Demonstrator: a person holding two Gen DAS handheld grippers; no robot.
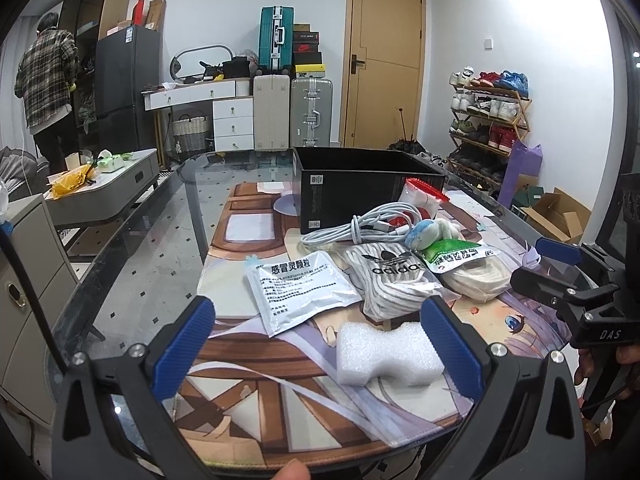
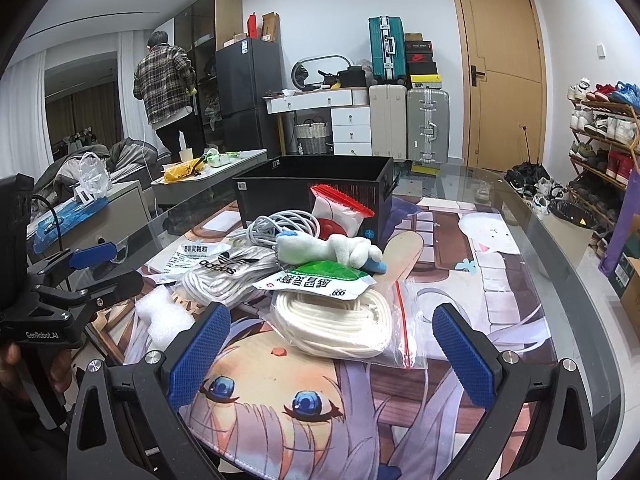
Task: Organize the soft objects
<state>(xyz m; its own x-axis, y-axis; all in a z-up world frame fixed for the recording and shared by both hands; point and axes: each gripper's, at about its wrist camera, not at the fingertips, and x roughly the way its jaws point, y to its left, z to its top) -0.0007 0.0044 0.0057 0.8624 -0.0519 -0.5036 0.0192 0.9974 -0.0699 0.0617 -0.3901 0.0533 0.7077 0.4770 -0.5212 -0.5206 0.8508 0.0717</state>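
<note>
A pile of soft things lies on the printed mat in front of an open black box (image 1: pixel 360 184) (image 2: pixel 316 188). It holds a white foam block (image 1: pixel 386 354) (image 2: pixel 160 318), a silver medicine sachet (image 1: pixel 298 290), a bagged adidas lace bundle (image 1: pixel 394 278) (image 2: pixel 228 276), a bagged white rope coil (image 2: pixel 332 324) (image 1: pixel 476 276), a green sachet (image 2: pixel 320 280), a small plush toy (image 2: pixel 328 250) and a white cable (image 1: pixel 360 224). My left gripper (image 1: pixel 320 344) is open, the foam block by its right finger. My right gripper (image 2: pixel 332 354) is open before the rope coil.
The glass table (image 1: pixel 140 280) has a curved edge at left and far right. A red-topped pouch (image 2: pixel 340 212) leans on the box. Around the table are a low grey table, drawers, suitcases, a shoe rack (image 2: pixel 604 136) and a person at the fridge.
</note>
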